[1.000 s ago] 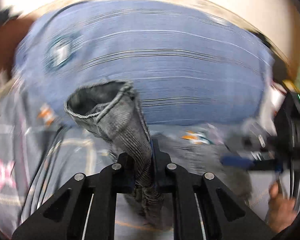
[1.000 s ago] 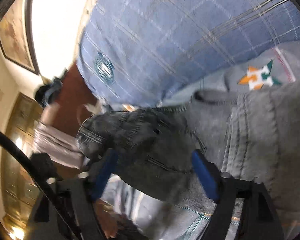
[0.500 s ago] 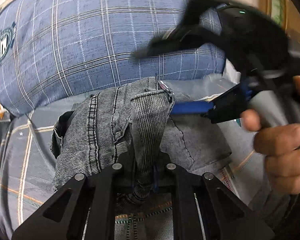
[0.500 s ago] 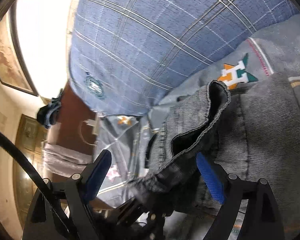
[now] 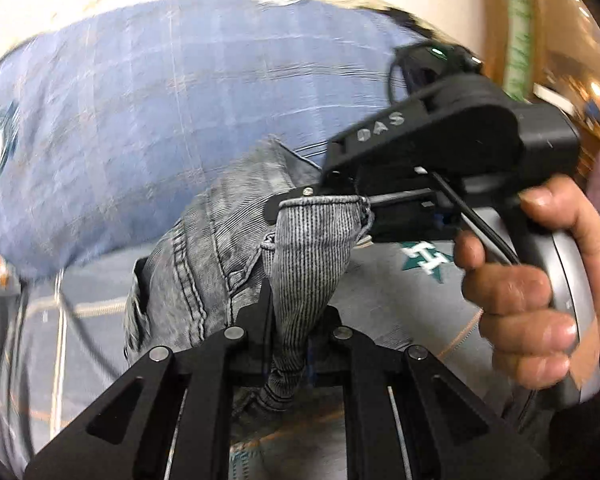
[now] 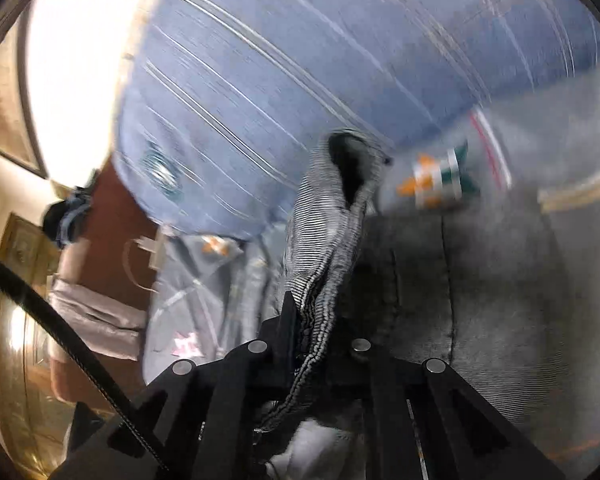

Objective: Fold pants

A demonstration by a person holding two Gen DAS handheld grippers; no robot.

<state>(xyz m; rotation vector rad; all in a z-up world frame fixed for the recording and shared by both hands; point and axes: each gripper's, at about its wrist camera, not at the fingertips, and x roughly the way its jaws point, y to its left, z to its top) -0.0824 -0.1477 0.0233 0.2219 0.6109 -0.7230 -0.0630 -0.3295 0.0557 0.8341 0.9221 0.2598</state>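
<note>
Grey denim pants lie bunched on a grey bed sheet. My left gripper is shut on a ribbed fold of the pants that stands up between its fingers. In the left wrist view, my right gripper comes in from the right with a hand on its handle, its tips at the top edge of that same fold. In the right wrist view the right gripper has its jaws closing, pinching a striped fold of the pants. The rest of the denim spreads to the right.
A large blue plaid pillow fills the back of both views. The sheet carries orange and teal logos. A brown headboard and a black cable are at the left of the right wrist view.
The right gripper's blue-padded fingers stood wide apart around the denim and have now come together on a fold. The left gripper kept its grip while moving, and the right gripper came closer.
</note>
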